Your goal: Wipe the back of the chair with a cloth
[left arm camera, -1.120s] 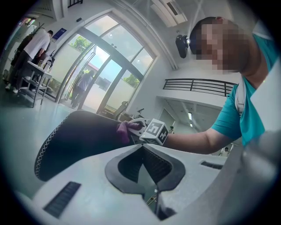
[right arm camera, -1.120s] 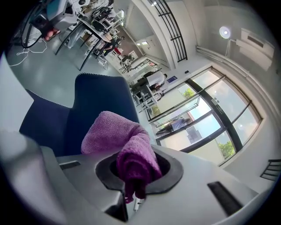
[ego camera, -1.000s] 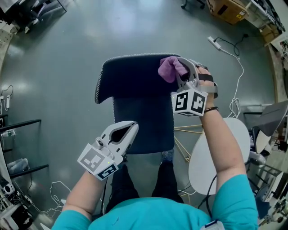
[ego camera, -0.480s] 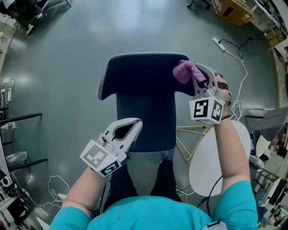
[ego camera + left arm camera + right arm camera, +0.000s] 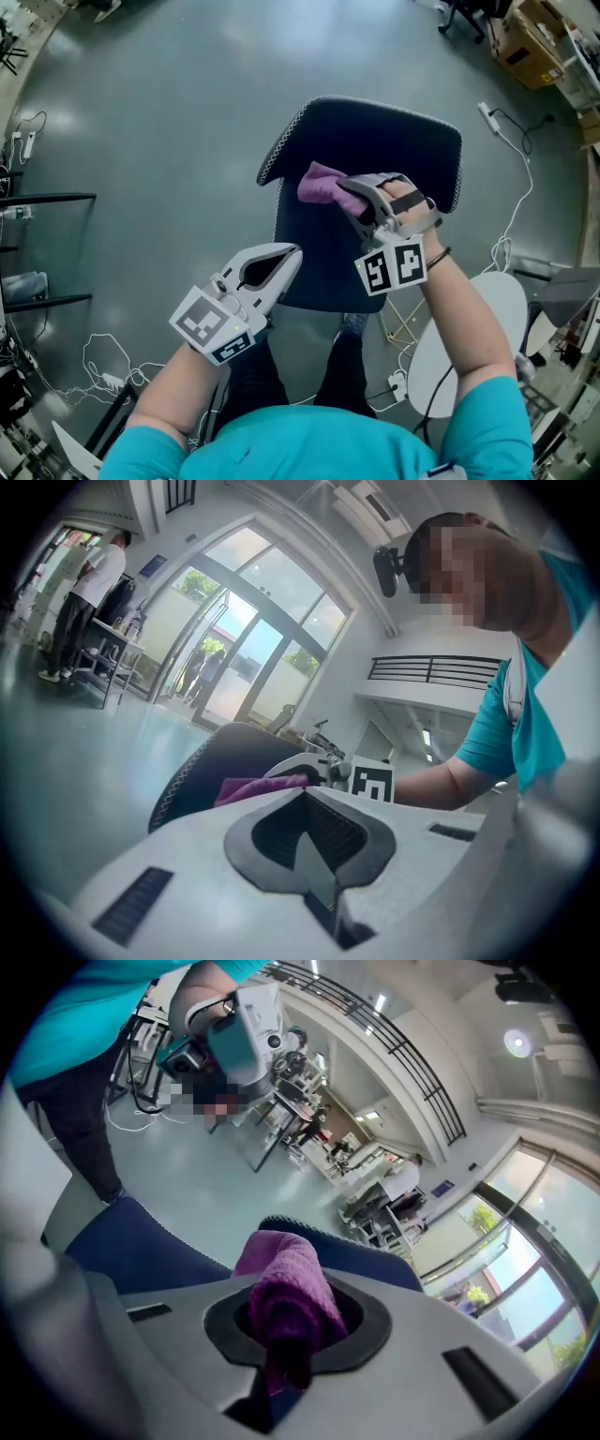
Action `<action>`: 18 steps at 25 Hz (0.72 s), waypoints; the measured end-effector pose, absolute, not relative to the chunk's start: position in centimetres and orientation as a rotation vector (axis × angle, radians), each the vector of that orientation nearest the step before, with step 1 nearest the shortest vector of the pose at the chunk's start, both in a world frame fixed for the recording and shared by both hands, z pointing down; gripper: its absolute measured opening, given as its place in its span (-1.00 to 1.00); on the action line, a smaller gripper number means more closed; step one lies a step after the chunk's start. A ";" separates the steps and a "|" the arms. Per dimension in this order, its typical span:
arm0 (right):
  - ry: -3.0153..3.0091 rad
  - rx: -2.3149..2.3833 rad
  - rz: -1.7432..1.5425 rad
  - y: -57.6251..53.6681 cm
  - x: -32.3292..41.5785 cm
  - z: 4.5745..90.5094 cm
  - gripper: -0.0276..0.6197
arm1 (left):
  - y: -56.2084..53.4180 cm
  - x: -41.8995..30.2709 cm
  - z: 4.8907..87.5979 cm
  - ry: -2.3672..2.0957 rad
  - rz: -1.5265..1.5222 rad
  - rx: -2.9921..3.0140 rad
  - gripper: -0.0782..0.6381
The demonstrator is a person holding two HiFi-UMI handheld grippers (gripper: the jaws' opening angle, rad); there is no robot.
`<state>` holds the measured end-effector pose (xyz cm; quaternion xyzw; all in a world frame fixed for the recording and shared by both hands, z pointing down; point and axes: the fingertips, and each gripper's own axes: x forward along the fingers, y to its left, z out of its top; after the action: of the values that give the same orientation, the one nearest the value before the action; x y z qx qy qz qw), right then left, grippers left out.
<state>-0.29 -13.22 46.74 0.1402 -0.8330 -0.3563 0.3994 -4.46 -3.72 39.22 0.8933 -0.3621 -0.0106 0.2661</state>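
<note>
The right gripper (image 5: 354, 194) is reached forward over the dark blue chair back (image 5: 394, 141) so that the purple cloth (image 5: 319, 184) it carries lies pressed on the upholstery, on the left half of the back just below its top edge; this looks like a wiping stroke under way, with the right part of the back probably yet to cover. Its 2 jaws are clamped on the cloth: in the right gripper view a thick rolled wad fills the gap between them and bulges out past the tips towards the chair. The left gripper (image 5: 286, 255) hangs nearer the person, left of the chair's lower part and apparently apart from it, seemingly kept out of the way. Its jaws meet at the tips with nothing between them.
</note>
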 end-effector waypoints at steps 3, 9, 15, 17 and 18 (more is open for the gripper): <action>-2.069 0.206 -0.971 -11.9 -5.8 50.1 -0.76 | -2.6 -8.1 39.9 -1.026 -0.034 2.384 -0.77; -1.919 0.037 -1.075 -11.8 -11.6 55.6 -0.76 | -1.0 -13.7 40.8 -1.108 -0.057 2.333 -0.77; -1.847 0.105 -1.108 -13.6 -12.2 56.5 -0.75 | 0.1 -15.9 41.4 -1.131 -0.065 2.309 -0.77; -1.828 0.134 -1.105 -14.3 -12.0 56.6 -0.75 | 0.2 -16.2 41.5 -1.132 -0.069 2.305 -0.77; -1.819 0.149 -1.102 -14.7 -11.9 56.5 -0.75 | 0.2 -16.2 41.5 -1.131 -0.071 2.304 -0.77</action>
<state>-11.87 -14.67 56.50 0.0610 -0.7469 -0.4525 0.4835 -16.25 0.19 41.49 0.8605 -0.4226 -0.0266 0.2831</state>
